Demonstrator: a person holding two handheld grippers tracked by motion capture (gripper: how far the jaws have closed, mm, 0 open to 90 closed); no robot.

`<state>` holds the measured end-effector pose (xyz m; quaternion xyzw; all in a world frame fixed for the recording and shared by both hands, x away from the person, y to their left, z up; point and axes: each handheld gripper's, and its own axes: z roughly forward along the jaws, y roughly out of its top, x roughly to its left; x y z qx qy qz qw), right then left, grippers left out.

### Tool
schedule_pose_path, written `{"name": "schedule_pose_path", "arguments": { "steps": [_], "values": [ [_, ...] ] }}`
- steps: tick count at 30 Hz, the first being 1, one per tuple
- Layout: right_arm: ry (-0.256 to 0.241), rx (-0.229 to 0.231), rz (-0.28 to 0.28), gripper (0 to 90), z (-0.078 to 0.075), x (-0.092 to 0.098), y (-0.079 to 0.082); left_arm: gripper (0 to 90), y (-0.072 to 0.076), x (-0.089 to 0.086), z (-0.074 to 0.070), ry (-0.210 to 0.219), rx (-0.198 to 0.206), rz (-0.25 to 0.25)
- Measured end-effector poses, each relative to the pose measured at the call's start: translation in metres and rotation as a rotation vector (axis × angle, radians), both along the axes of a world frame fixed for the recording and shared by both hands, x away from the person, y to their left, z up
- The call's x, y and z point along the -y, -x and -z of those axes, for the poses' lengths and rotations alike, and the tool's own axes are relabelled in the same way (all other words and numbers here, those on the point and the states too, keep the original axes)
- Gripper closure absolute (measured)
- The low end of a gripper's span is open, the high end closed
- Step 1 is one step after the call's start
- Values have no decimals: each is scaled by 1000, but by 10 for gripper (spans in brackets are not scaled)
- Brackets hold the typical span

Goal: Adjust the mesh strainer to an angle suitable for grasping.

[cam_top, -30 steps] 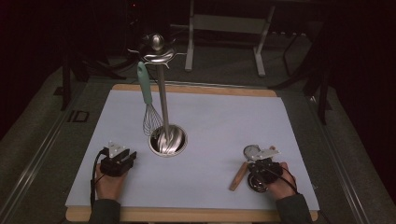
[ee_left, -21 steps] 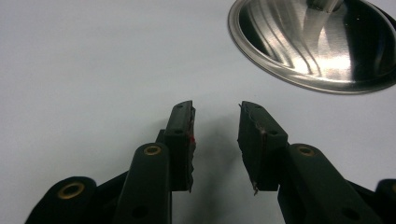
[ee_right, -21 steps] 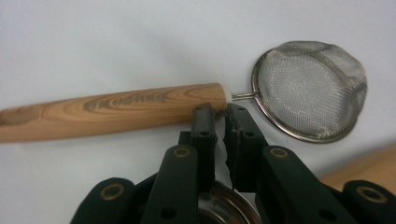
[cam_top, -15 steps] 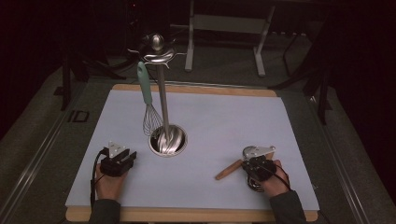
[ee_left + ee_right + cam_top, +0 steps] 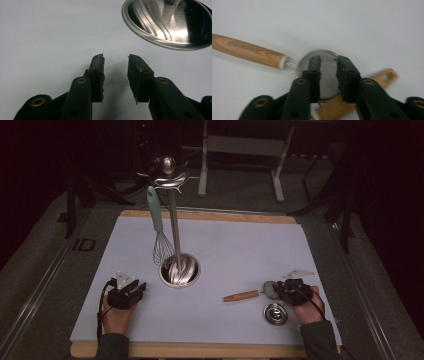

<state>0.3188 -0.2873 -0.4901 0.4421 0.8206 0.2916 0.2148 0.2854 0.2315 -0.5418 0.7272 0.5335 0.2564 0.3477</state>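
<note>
A small mesh strainer [image 5: 325,55] with a wooden handle [image 5: 241,296] lies at the right of the white mat [image 5: 240,250]. My right gripper [image 5: 276,290] is shut on its round bowl, and the mesh shows between the jaws of my right gripper [image 5: 328,60]. The handle [image 5: 249,51] points to the left. My left gripper [image 5: 136,289] rests on the mat at the front left. In its own view the left gripper [image 5: 115,60] is open with nothing between its fingers, close to the steel stand base [image 5: 170,25].
A steel utensil stand [image 5: 173,220] rises from a round base [image 5: 180,270] at mid-mat, and a teal-handled whisk [image 5: 159,237] hangs from it. A small round metal cup [image 5: 275,313] lies just in front of my right gripper. A second wooden handle [image 5: 387,75] lies under the strainer.
My right gripper shifted left a little, and the strainer's handle swung from a diagonal to nearly level, pointing left. The left gripper stayed still.
</note>
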Motion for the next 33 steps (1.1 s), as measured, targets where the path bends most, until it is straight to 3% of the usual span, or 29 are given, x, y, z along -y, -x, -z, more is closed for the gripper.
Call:
{"name": "schedule_pose_path", "arguments": {
  "steps": [4,9,15,17,22,28,33],
  "values": [
    [-3,-2,3,626,0,7,0,660,0,0,0,-3,2,-1],
    [-17,2,-13,591,1,4,4,665,1,1,0,-10,10,3],
    [-21,-7,6,545,3,6,-1,669,2,1,-1,-4,20,6],
    [-20,-38,0,504,7,7,-6,673,3,1,-1,-7,22,7],
    [-44,-64,-8,505,12,5,-8,694,6,2,-2,-3,43,16],
    [-49,-66,-18,526,12,-1,-7,710,11,15,-3,36,44,67],
    [-63,-68,-31,525,13,-10,-5,709,15,40,-7,3,52,163]
  ]
}}
